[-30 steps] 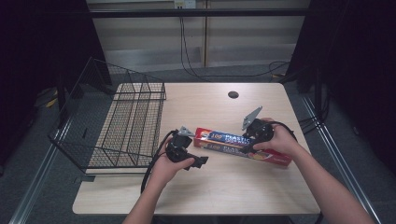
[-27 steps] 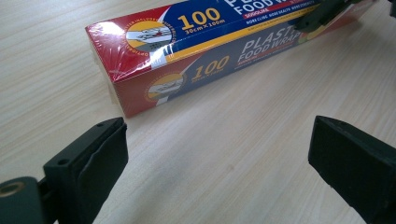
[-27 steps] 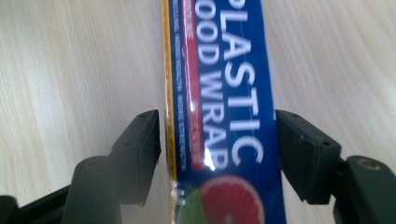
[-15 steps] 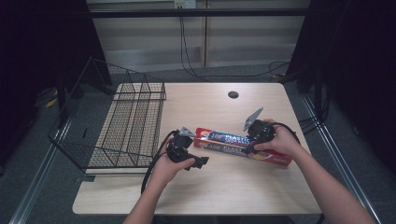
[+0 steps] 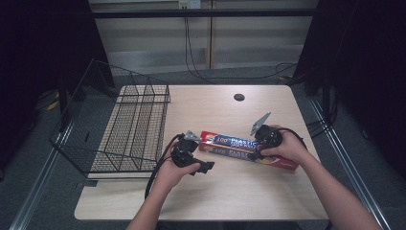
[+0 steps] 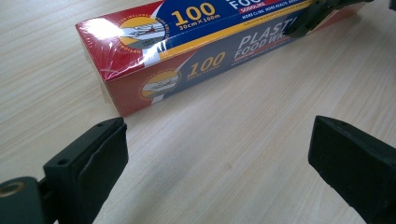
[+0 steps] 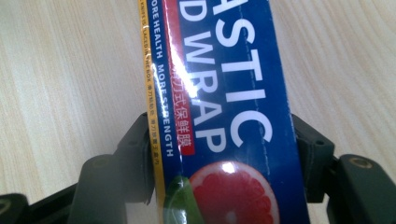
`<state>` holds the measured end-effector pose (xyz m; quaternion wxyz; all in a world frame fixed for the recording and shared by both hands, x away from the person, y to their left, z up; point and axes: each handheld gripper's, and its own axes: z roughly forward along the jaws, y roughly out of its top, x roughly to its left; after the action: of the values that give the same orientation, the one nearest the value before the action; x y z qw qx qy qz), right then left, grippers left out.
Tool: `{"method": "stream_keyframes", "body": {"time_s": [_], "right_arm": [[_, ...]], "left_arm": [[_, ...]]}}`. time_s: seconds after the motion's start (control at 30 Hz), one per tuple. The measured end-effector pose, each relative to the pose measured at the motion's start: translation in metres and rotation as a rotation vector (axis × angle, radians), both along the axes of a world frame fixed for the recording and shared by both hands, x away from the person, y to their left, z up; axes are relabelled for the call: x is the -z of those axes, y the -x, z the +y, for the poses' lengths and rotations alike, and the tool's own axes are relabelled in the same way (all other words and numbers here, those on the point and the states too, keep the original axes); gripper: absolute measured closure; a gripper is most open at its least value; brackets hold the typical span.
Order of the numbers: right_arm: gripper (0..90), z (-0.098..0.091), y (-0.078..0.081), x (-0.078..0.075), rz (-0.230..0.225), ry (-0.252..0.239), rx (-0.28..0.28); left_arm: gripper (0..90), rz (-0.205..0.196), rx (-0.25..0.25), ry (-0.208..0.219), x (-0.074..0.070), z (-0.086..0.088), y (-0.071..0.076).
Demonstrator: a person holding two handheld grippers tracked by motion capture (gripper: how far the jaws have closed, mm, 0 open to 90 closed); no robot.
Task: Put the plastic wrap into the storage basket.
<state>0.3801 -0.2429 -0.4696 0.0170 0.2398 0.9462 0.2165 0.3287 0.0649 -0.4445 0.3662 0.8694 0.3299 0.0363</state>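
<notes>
A long red and blue plastic food wrap box (image 5: 234,143) lies flat on the wooden table (image 5: 215,201), right of centre. My right gripper (image 5: 256,152) is over its right half. In the right gripper view the black pads (image 7: 135,158) press both long sides of the box (image 7: 224,93). These jaws have just been closing, with the box between them. My left gripper (image 5: 207,166) rests near the box's left end. Its jaws stand wide apart (image 6: 219,158) over bare wood, with the box's end (image 6: 187,51) just beyond them, untouched.
A black wire basket (image 5: 129,129) stands at the table's left, partly overhanging the edge. A dark cable hole (image 5: 239,97) sits at the back of the table. Cables trail from both grippers toward the person.
The right gripper has settled slightly lower onto the box. The left hand and the box lie as before.
</notes>
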Motion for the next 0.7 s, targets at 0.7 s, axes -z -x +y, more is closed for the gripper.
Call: {"method": "stream_keyframes", "body": {"time_s": [0.7], "right_arm": [[36.2, -0.015, 0.007, -0.001, 0.037, 0.096, -0.005]], "left_arm": [[5.1, 0.004, -0.002, -0.01, 0.002, -0.003, 0.0]]}}
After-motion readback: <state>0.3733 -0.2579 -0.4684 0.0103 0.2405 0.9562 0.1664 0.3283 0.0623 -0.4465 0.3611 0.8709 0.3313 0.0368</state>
